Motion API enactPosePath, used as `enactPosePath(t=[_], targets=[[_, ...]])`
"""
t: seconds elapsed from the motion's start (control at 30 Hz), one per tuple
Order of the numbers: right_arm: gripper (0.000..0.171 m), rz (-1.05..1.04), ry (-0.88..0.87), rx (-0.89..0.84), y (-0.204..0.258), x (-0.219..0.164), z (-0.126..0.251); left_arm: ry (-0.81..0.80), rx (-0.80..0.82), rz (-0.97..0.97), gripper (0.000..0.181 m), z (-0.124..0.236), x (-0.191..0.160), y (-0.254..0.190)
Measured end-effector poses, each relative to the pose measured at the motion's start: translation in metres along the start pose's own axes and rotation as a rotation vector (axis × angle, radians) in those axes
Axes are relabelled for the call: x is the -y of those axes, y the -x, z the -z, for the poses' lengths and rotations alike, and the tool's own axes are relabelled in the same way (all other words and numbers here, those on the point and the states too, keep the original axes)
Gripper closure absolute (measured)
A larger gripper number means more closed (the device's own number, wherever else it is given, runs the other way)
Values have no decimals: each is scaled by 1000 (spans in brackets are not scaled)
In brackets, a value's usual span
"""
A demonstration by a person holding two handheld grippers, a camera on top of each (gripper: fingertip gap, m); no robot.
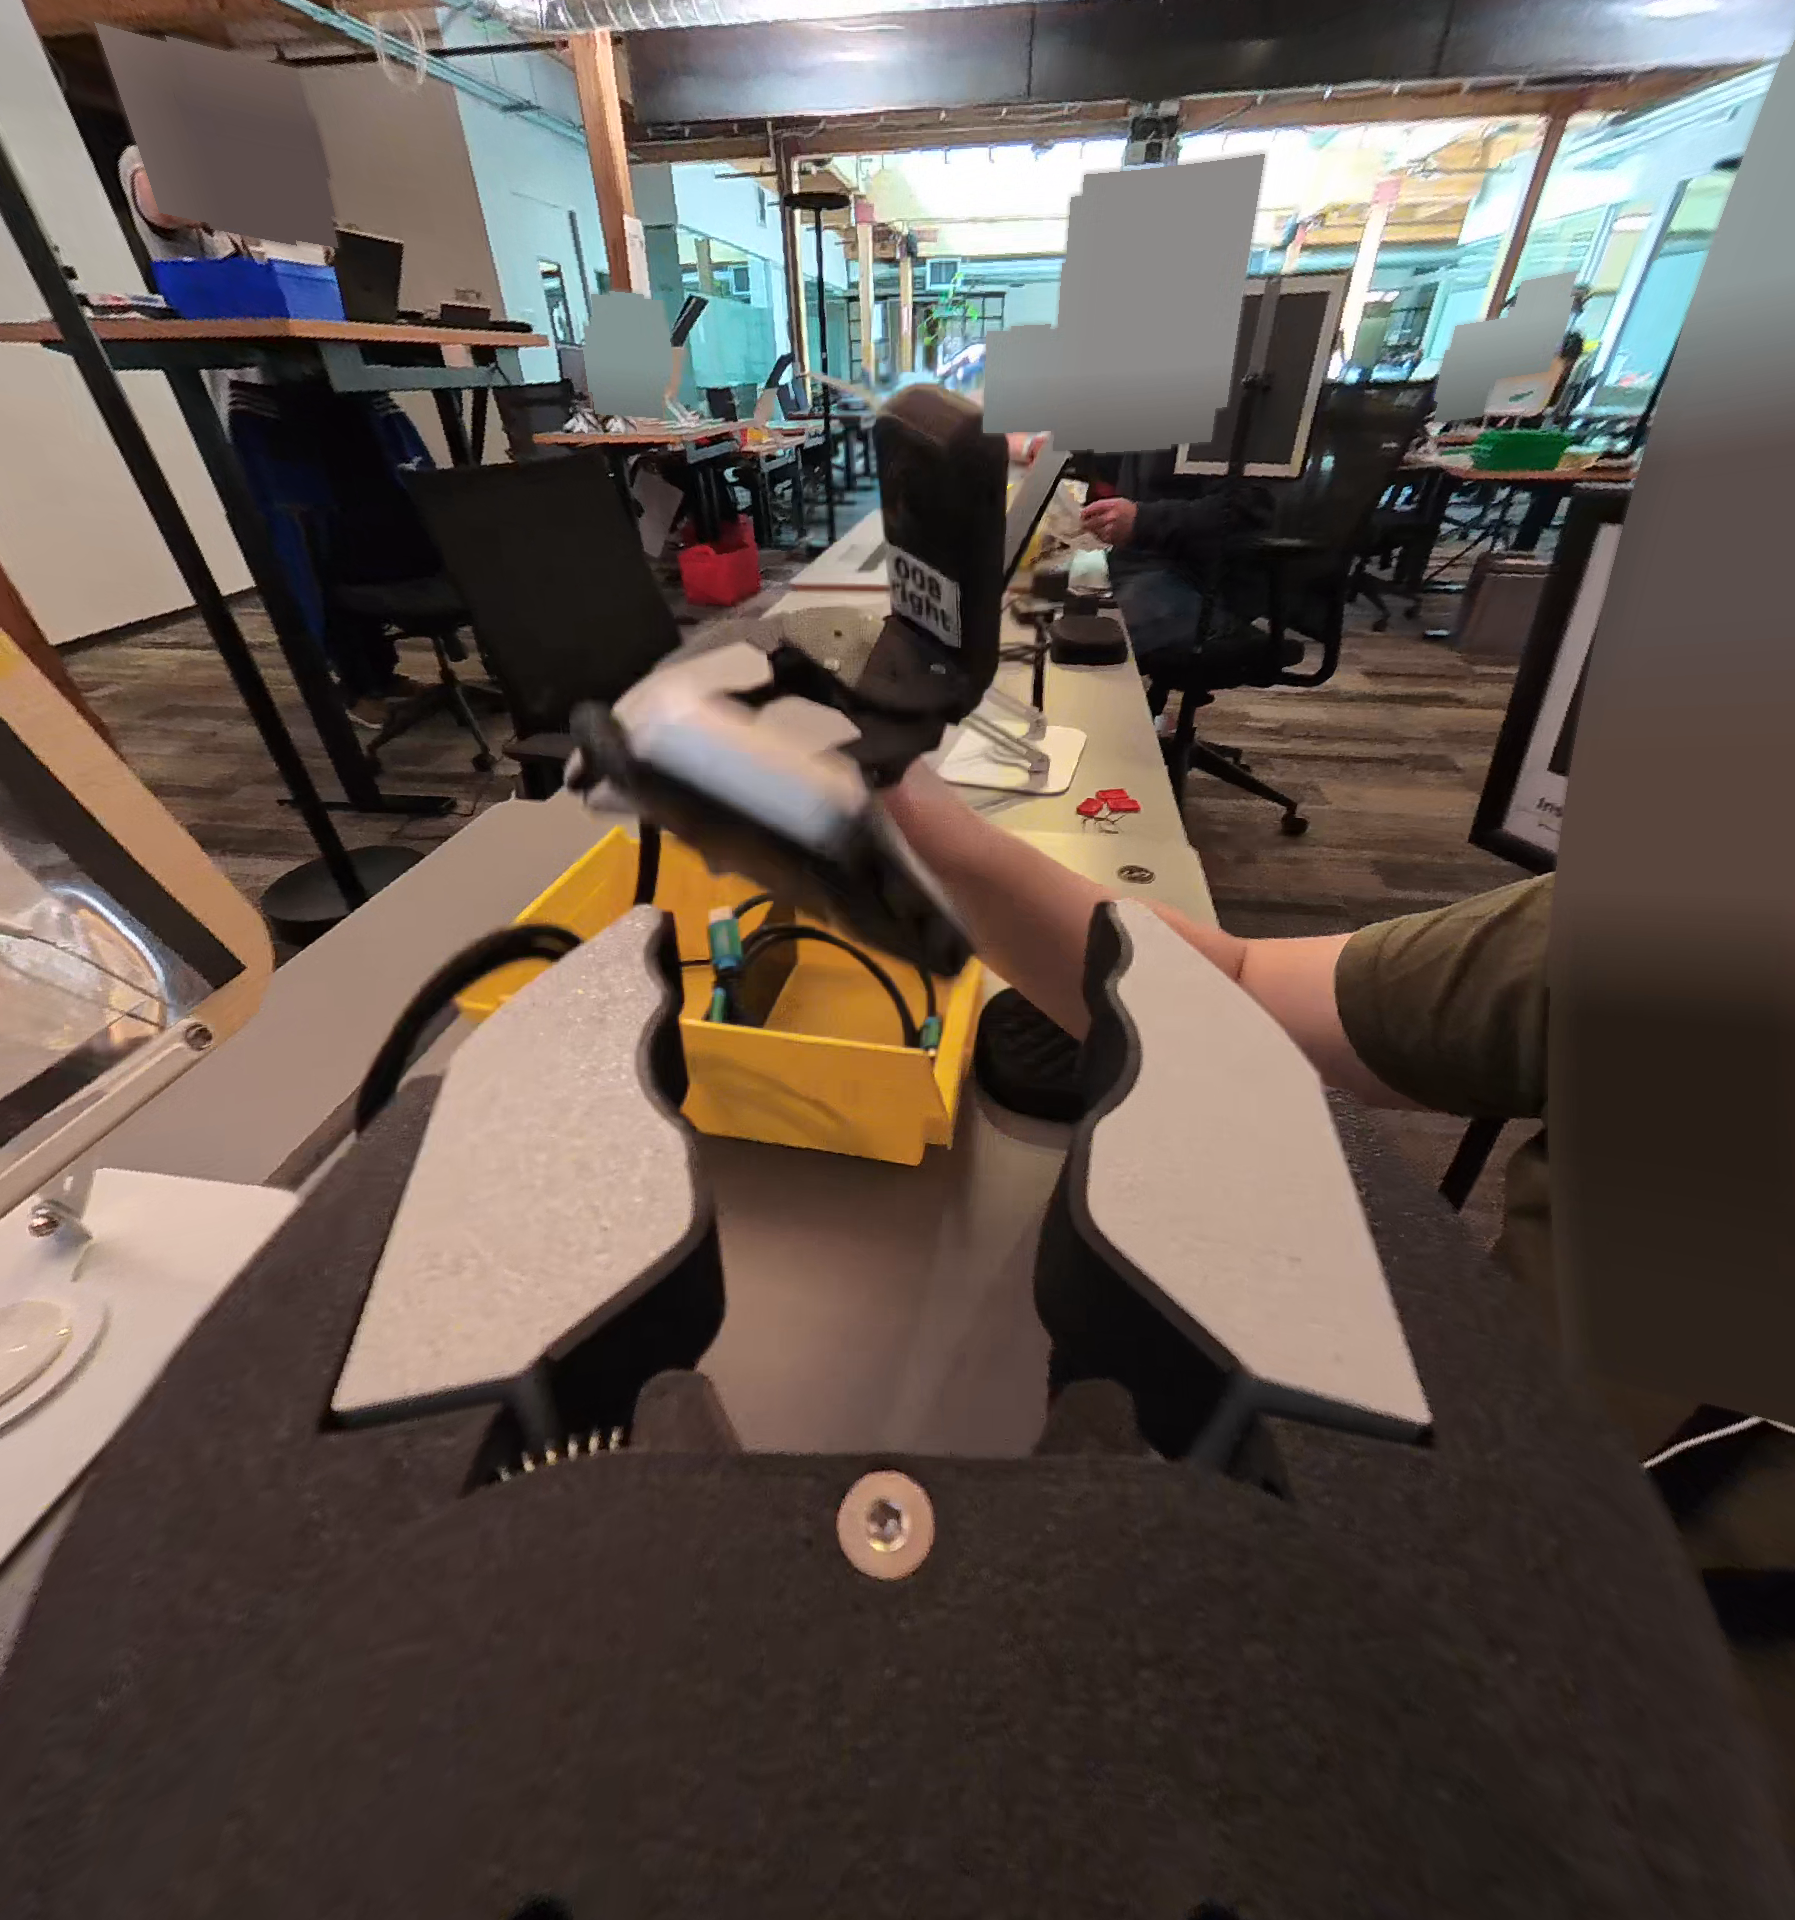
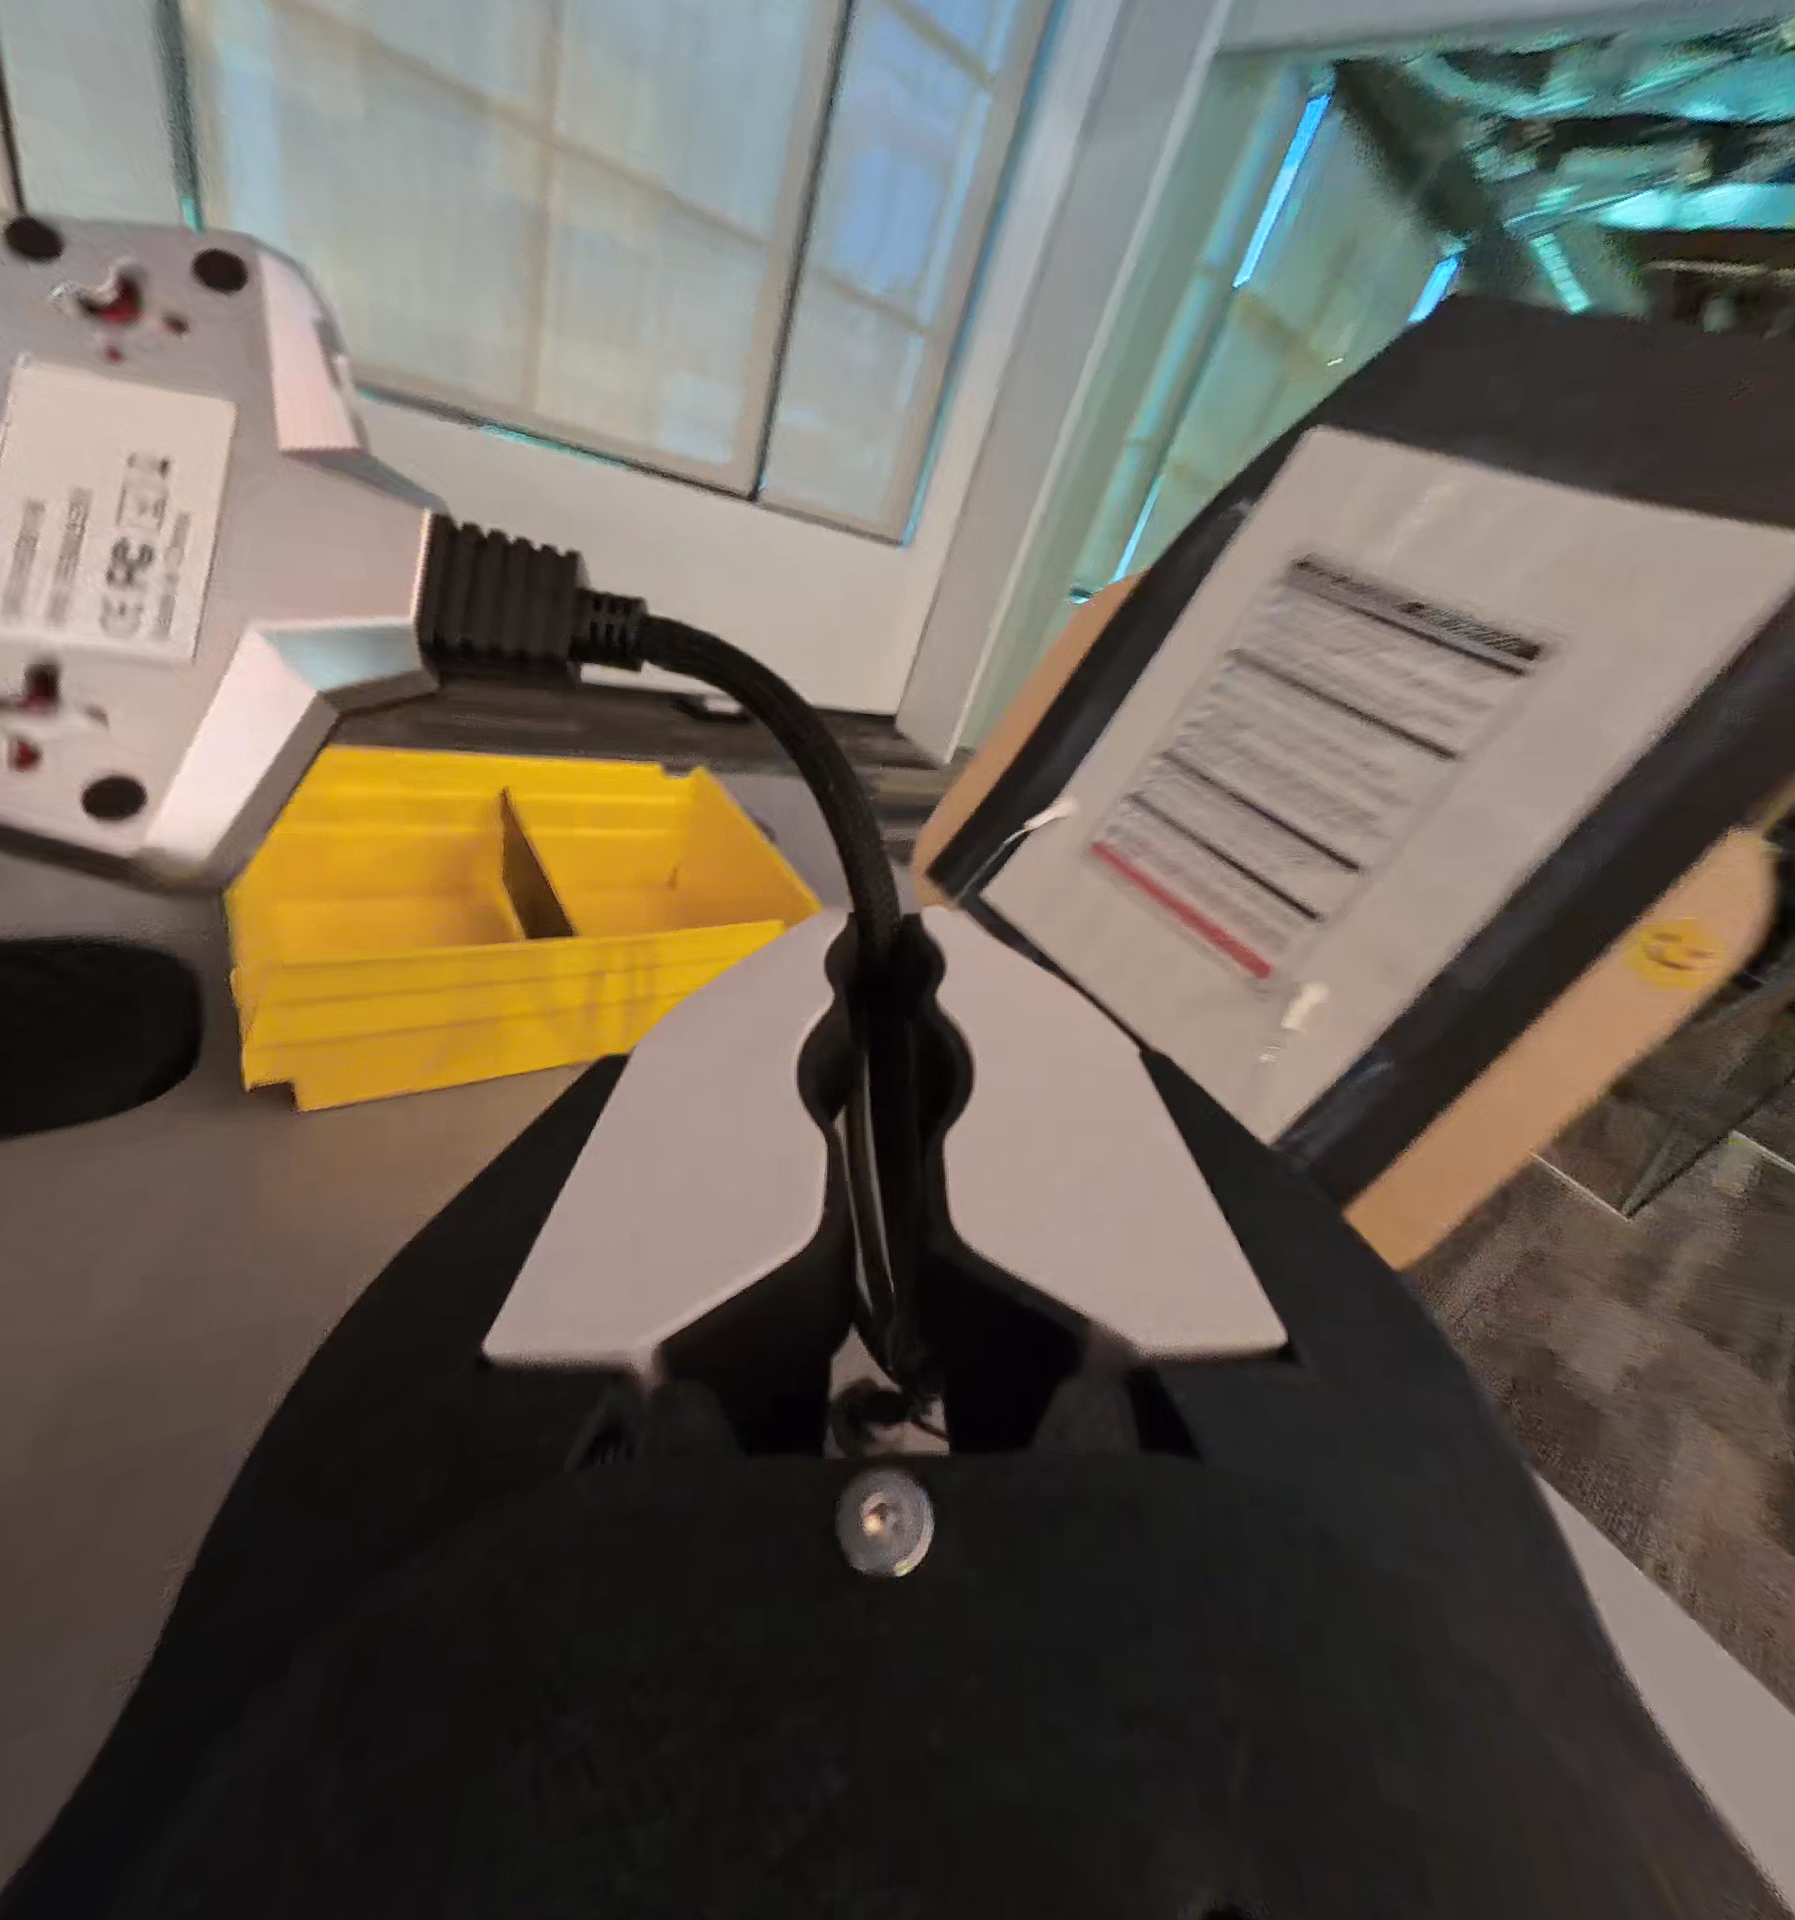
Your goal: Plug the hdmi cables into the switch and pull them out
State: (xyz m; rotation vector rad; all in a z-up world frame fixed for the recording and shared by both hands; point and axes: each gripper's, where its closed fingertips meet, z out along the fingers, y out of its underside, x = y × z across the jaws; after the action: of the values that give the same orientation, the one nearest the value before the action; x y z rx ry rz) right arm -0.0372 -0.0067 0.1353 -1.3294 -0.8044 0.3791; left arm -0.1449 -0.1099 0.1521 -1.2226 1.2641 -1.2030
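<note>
My right gripper (image 2: 888, 935) is shut on a black braided HDMI cable (image 2: 768, 707). Its black plug (image 2: 498, 603) sits in a port of the silver switch (image 2: 145, 540), which is tipped up with its labelled underside towards me. In the left wrist view the right gripper (image 1: 664, 764) is a blur above the yellow bin (image 1: 820, 1081), held by a hand. My left gripper (image 1: 882, 966) is open and empty, low over the table in front of the bin. More black cables with teal plugs (image 1: 727, 956) lie in the bin.
The bin (image 2: 436, 997) stands on a grey table (image 2: 145, 1299). A black round object (image 1: 1028, 1049) sits beside the bin. A framed board with a tan edge (image 2: 1392, 779) stands close by the table's end. Office chairs, desks and seated people are farther back.
</note>
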Motion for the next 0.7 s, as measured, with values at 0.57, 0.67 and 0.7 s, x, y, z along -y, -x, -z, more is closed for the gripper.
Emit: enactPosePath(t=[0.57, 0.67, 0.7], targets=[[164, -134, 35, -456, -151, -18, 122, 138, -10, 7, 108, -18, -31, 2], [164, -207, 154, -441, -168, -59, 121, 169, -14, 5, 108, -21, -37, 2], [165, -203, 188, -435, -172, -71, 121, 179, -16, 4, 108, -22, -39, 2]])
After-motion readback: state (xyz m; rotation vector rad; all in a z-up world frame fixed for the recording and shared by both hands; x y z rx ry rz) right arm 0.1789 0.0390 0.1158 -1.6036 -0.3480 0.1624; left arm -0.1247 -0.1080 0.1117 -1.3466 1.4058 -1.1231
